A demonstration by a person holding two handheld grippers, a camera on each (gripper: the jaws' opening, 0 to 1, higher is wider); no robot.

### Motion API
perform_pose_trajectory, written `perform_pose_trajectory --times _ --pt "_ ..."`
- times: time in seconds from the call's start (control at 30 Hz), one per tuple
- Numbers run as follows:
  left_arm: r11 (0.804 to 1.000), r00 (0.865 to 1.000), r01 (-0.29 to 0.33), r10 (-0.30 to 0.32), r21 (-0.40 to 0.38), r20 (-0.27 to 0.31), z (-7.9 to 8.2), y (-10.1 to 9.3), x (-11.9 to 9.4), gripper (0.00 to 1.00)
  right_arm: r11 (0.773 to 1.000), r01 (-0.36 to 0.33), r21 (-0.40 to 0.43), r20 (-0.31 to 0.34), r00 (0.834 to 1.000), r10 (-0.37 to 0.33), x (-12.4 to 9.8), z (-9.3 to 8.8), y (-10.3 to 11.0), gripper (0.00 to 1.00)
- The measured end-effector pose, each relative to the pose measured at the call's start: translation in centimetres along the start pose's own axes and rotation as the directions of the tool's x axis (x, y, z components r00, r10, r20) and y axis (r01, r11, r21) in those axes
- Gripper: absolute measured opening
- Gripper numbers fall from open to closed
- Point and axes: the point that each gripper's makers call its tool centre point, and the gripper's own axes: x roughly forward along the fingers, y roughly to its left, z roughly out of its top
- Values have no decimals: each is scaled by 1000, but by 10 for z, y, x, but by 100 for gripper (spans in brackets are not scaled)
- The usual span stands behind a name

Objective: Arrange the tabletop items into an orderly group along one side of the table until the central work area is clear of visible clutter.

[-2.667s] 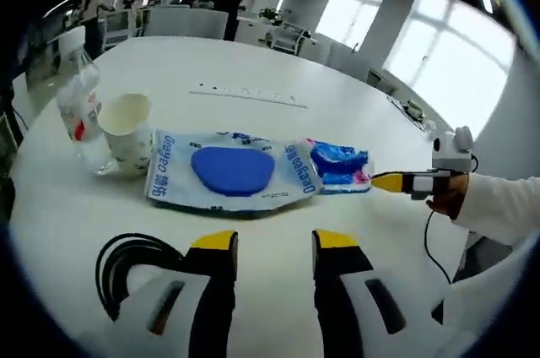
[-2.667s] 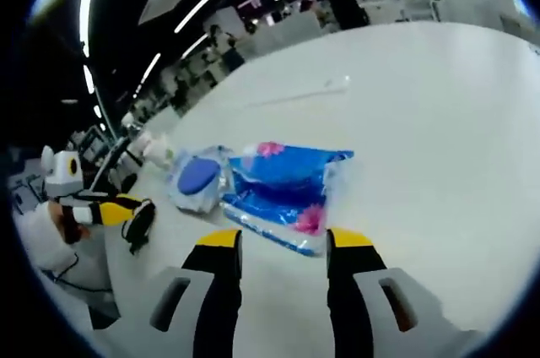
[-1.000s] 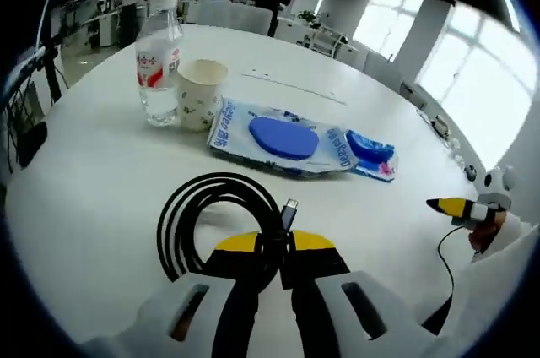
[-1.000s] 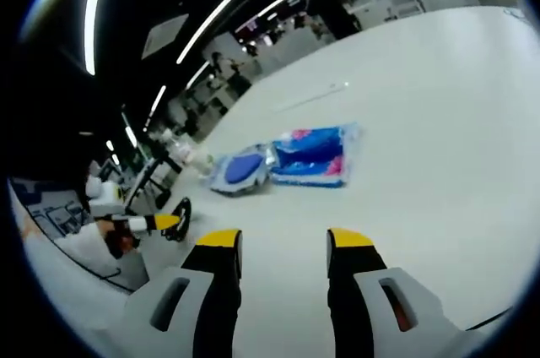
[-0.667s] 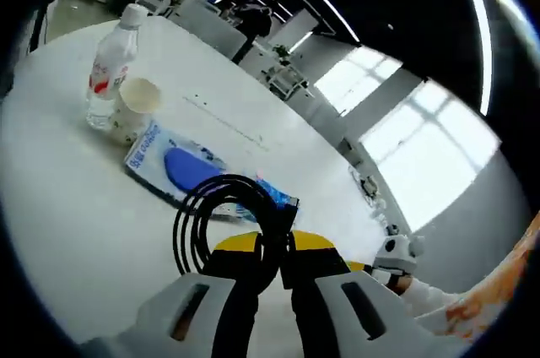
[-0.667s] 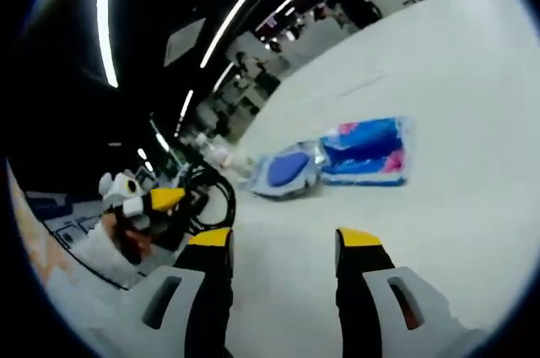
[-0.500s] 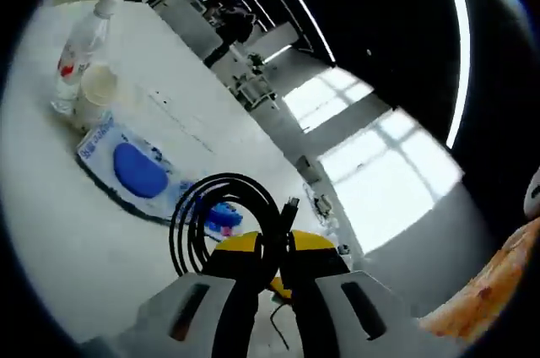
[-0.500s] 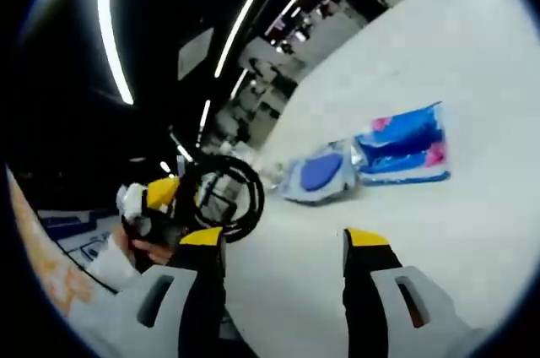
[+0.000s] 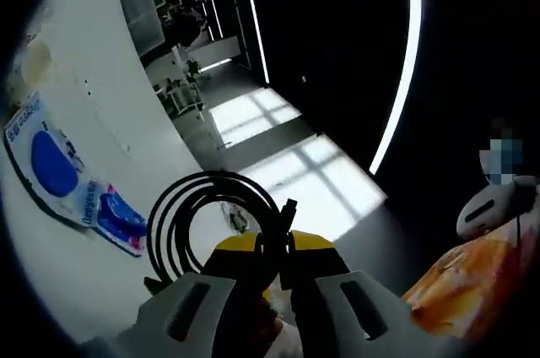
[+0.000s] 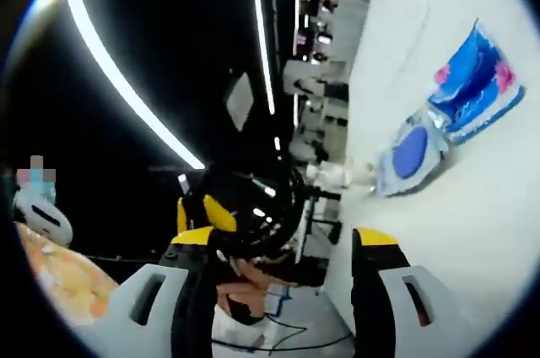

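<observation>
My left gripper is shut on a coiled black cable, which hangs in the air well above the white table. On the table lie a wipes pack with a blue lid and, beside it, a blue tissue packet. In the right gripper view, my right gripper stands open with nothing between its fingers. Just beyond it are the left gripper, the cable and a hand. The wipes pack and tissue packet lie further off.
A paper cup stands at the far end of the row on the table. The table's bare surface stretches around the packs. Dark ceiling with light strips and bright windows lie beyond.
My left gripper shut on the cable on the table, then lifted it into the air. Both cameras have tilted steeply. The right gripper stayed open, now close to the raised cable.
</observation>
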Motion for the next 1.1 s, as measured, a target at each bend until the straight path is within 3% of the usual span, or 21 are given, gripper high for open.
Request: perform_pose_trajectory --times 0.07,0.17,0.2,0.23,0.3,0.33,0.4,0.47,0.53,0.57,0.67,0.73,0.77,0.83,0.87,0.9,0.93,1.0,1.07,1.1 --pt "998 998 29 -31 -56 -48 -11 -4 1 9 1000 16 24 -8 1000 -16 0 -1 -6 61" --pt "993 987 107 -112 -42 -114 -28 -22 9 9 998 22 52 -33 999 -21 5 -11 -9 61" --pt "992 982 123 -125 -24 -139 -34 -25 12 9 995 2 99 -26 1000 0 7 -13 -4 60" --pt "994 982 112 -112 -12 -152 -36 -23 13 9 994 -15 107 -18 1000 17 7 -11 0 52" --pt "999 980 36 -31 22 -197 -46 -7 14 9 992 -59 113 14 998 58 4 -3 8 21" --pt "998 979 64 -58 22 -196 -47 -10 15 9 997 39 70 11 999 -40 -3 1 -11 18" --pt "999 981 42 -40 8 -188 -48 -6 14 9 989 41 140 -5 999 -41 -8 -2 -12 13" --pt "997 980 -27 41 74 -196 -50 9 11 9 983 114 146 22 993 -119 -16 3 -28 9" --pt "992 975 -77 96 100 -201 -50 22 6 9 982 180 63 13 983 -181 -26 6 -40 7" --pt "987 974 -119 137 107 -182 -48 32 2 9 975 222 35 21 975 -222 -32 10 -46 7" --pt "970 965 -233 239 63 -106 -38 60 -10 10 966 256 30 78 963 -258 -43 23 -48 6" --pt "941 939 -337 333 -34 -88 -37 86 -21 11 951 309 -24 89 948 -306 -51 26 -56 6" --pt "925 922 -380 376 -23 -88 -38 99 -25 11 952 307 -11 91 948 -305 -52 26 -55 6" --pt "900 889 -432 436 63 -142 -48 115 -30 12 941 337 -20 111 936 -333 -56 28 -60 6" --pt "878 857 -468 478 98 -192 -58 124 -32 12 931 362 -40 103 929 -356 -58 27 -64 5" --pt "866 839 -484 501 129 -212 -62 128 -32 12 913 398 -93 105 916 -388 -61 28 -68 5" --pt "858 829 -493 514 143 -222 -64 133 -31 12 897 423 -131 99 906 -412 -64 29 -72 5" --pt "830 789 -525 557 187 -258 -71 146 -32 12 869 464 -169 96 886 -454 -70 30 -79 5" --pt "821 772 -539 572 191 -278 -75 153 -30 12 849 495 -183 103 869 -484 -74 31 -83 5" --pt "807 752 -545 590 226 -293 -78 158 -31 13 839 509 -193 107 861 -498 -76 32 -86 5"
